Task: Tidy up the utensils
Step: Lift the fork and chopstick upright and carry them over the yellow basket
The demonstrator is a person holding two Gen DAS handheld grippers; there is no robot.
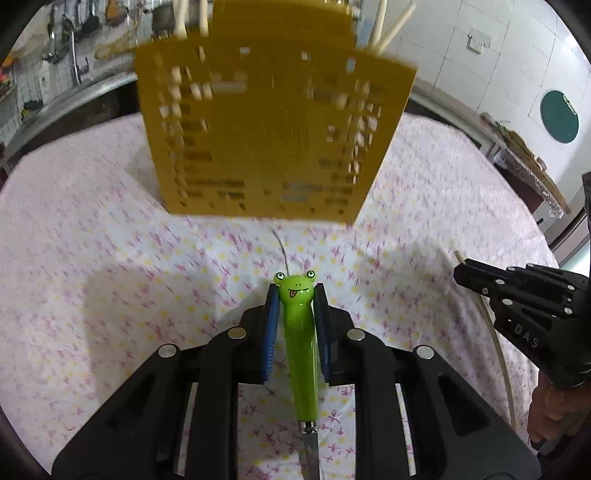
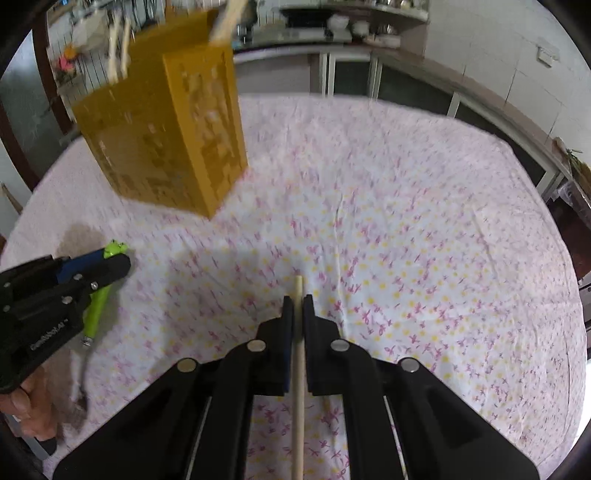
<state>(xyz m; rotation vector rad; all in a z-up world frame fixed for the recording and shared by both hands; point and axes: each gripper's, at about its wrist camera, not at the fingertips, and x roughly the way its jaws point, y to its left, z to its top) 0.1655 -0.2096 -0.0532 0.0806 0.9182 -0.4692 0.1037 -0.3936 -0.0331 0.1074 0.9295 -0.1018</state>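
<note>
Across the desk (image 2: 406, 206) lies a white cloth printed with pink and yellow flowers; at its far side stands a perforated yellow utensil holder (image 1: 273, 125), upright, with several pale chopsticks (image 1: 391, 26) already poking out of its top. Nearer the cameras, the left gripper (image 1: 294, 317) has its blue-padded fingers (image 1: 271, 328) drawn narrow on the green frog-headed handle of a fork (image 1: 301, 350), frog end forward, metal end trailing back beneath the gripper; the right wrist view shows its tines hanging low by the person's hand. The right gripper (image 2: 298, 314) has its fingers nearly together, pinching a single wooden chopstick (image 2: 298, 387), whose tip just clears them; both grippers sit well short of the holder, so pick-up looks finished and delivery is the step in hand. Next, I judge, each utensil must be carried up above the holder's rim, tipped closer to vertical, lowered into an opening and only then released; the crowded chopsticks may obstruct entry.
</note>
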